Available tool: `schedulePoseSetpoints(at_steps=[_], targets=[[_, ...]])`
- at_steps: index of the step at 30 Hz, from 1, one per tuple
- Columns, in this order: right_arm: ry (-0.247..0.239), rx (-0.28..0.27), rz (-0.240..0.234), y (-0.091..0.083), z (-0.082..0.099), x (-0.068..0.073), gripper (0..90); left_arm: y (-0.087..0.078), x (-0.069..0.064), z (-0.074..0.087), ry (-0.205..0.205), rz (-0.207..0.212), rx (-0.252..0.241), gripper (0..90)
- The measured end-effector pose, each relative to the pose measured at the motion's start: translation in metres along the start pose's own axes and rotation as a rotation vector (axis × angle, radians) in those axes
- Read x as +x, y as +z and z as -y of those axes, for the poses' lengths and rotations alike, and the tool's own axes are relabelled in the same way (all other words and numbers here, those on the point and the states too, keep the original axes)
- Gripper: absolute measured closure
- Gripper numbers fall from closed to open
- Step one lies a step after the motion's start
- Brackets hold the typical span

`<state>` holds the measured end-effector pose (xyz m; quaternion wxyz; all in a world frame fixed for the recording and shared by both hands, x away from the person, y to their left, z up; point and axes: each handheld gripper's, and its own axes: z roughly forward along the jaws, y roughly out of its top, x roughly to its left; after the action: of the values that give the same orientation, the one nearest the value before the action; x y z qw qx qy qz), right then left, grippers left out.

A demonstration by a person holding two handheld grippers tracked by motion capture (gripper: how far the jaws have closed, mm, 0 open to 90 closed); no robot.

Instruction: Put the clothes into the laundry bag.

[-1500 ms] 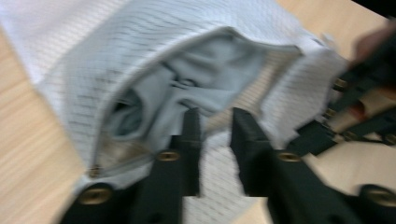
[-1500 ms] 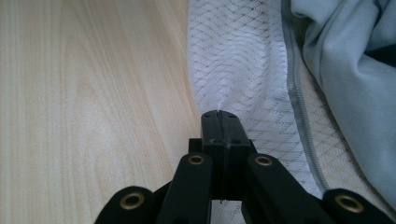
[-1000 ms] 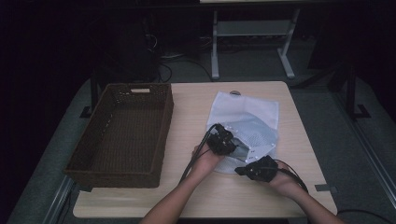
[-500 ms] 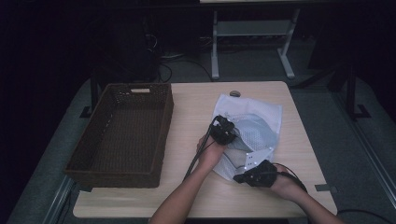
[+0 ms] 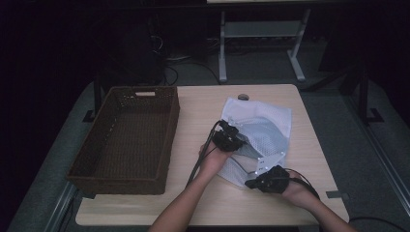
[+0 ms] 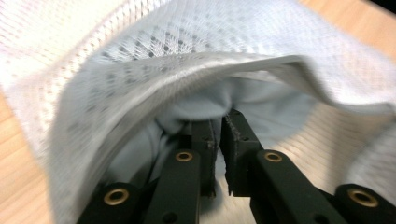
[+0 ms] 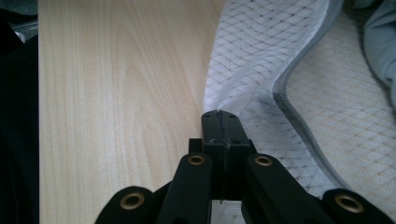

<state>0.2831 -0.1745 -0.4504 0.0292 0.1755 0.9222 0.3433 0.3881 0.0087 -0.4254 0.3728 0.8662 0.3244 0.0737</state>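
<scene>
A white mesh bag [image 5: 263, 121] lies on the wooden table [image 5: 203, 104], right of centre. My left gripper [image 5: 232, 140] reaches into its mouth. In the left gripper view the mesh rim [image 6: 140, 51] arches over the jaws, and a pale blue cloth [image 6: 205, 100] is bunched at their tips. The left gripper [image 6: 218, 122] has just been opening: a narrow gap shows between its pads, and the cloth lies against the tips. My right gripper [image 5: 255, 176] is shut on the bag's near edge, and the mesh [image 7: 261, 56] runs out from between its closed tips [image 7: 219, 115].
A dark woven basket [image 5: 170, 130] stands on the left half of the table, nothing showing inside it. A small round disc [image 5: 243, 96] sits in the table near its far edge. Bare wood [image 7: 121, 93] stretches beside the bag toward the person.
My left hand has shifted slightly away from the person, farther into the bag's mouth. The right hand has stayed where it was at the bag's near edge.
</scene>
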Motion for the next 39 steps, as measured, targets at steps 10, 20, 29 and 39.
schedulePoseSetpoints(at_steps=[10,20,29,39], targets=[[0.008,-0.001,0.003,-0.001,0.0,-0.003,90.0,-0.054,0.017,-0.003,0.036,-0.111,-0.066,65.5],[0.017,0.005,0.022,0.0,0.002,-0.006,90.0,-0.046,0.023,-0.001,0.062,-0.091,-0.071,88.6],[0.06,0.015,0.073,0.002,0.003,-0.013,90.0,-0.077,-0.006,0.016,0.135,0.006,-0.074,88.5],[0.091,0.022,0.107,0.001,0.006,-0.019,90.0,-0.048,-0.021,0.06,0.177,0.15,0.123,88.6]])
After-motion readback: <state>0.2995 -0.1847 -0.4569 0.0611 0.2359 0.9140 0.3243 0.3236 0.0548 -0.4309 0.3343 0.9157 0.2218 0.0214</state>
